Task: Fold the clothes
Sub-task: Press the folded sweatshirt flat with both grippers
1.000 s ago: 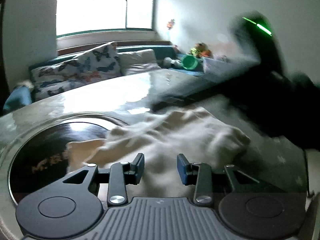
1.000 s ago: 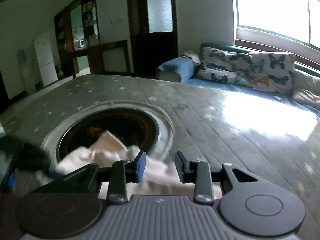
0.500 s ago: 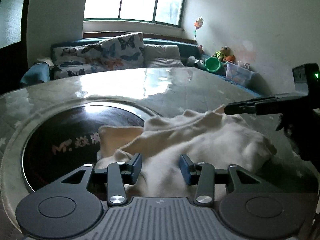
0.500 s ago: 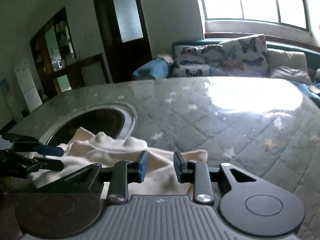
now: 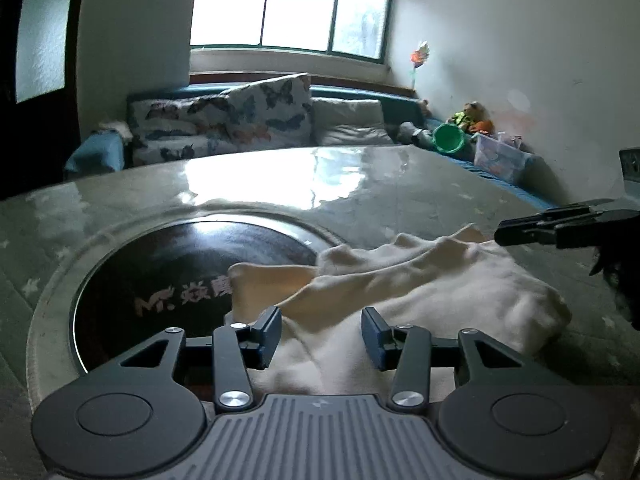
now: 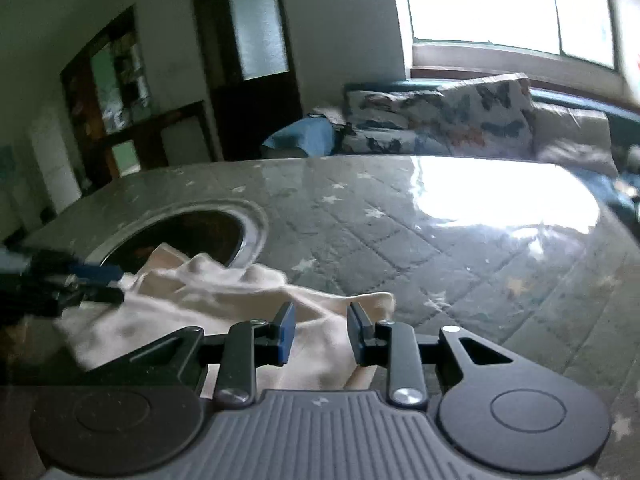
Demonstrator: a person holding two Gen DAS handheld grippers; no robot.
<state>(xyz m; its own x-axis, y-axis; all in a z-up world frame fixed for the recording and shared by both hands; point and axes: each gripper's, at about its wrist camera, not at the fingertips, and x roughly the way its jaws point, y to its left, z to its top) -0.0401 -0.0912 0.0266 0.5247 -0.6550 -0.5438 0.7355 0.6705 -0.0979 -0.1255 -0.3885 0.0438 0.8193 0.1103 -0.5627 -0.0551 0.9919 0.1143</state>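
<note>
A cream garment [image 5: 420,292] lies crumpled on the grey star-patterned table [image 5: 280,176], partly over the round dark inset [image 5: 168,276]. My left gripper [image 5: 320,334] is open just above the garment's near edge, holding nothing. My right gripper [image 6: 320,336] is open over the garment's other end [image 6: 224,300], holding nothing. In the left wrist view the right gripper's fingers [image 5: 552,226] reach in from the right above the cloth. In the right wrist view the left gripper's fingers [image 6: 92,276] show at the left edge, by the cloth.
A sofa with butterfly cushions [image 5: 240,124] stands behind the table under a bright window. Toys and a green bucket [image 5: 450,140] sit at the far right. A dark door [image 6: 256,52] and cabinet are behind the table's left side.
Both grippers have swung and settled lower toward the garment. The right gripper has moved to the cloth's right end. The cloth has shifted slightly. Both stay open.
</note>
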